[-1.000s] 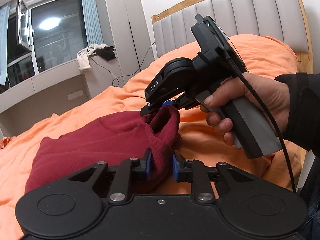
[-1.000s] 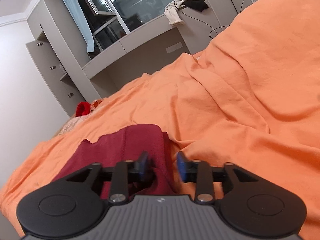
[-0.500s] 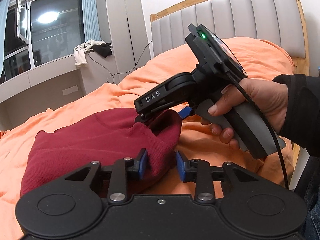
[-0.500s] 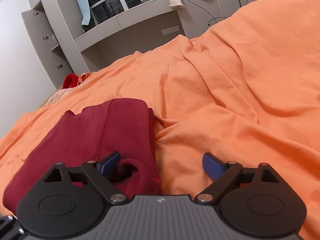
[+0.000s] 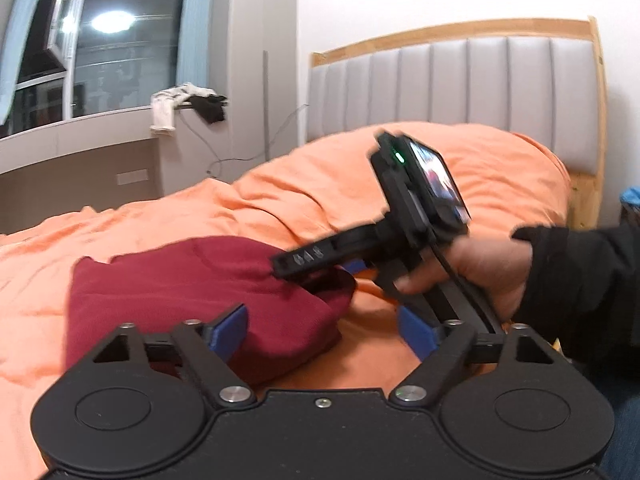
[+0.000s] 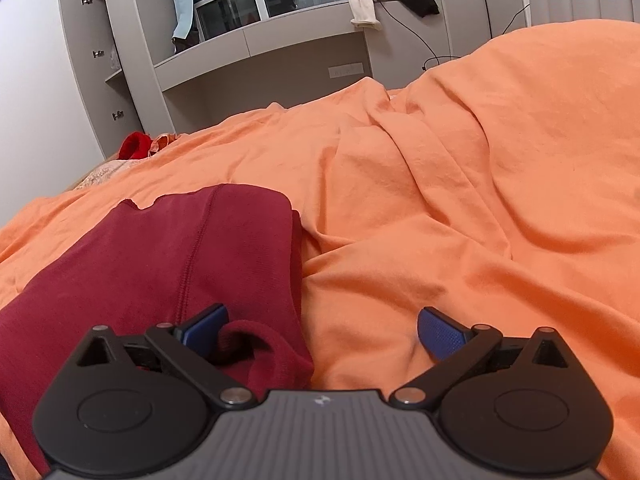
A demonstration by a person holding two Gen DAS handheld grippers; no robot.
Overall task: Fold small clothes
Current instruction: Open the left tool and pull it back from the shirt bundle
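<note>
A dark red garment (image 5: 192,288) lies folded on the orange bed cover (image 5: 304,200); it also shows in the right wrist view (image 6: 160,264). My left gripper (image 5: 324,328) is open, its jaws spread over the garment's near right corner. My right gripper (image 6: 320,332) is open too, its left finger (image 6: 204,328) against a raised fold at the garment's near edge. The right gripper shows in the left wrist view (image 5: 340,270), held by a hand over the garment's right edge.
A grey padded headboard (image 5: 460,84) with a wood frame stands at the back. A window ledge (image 6: 304,28) with draped clothes (image 6: 366,2) and a cable runs beside the bed. A bright red item (image 6: 134,146) lies at the bed's far left.
Both grippers have opened and let go of the red garment, the right one first, then the left. The garment's lifted corner has dropped flat onto the bed.
</note>
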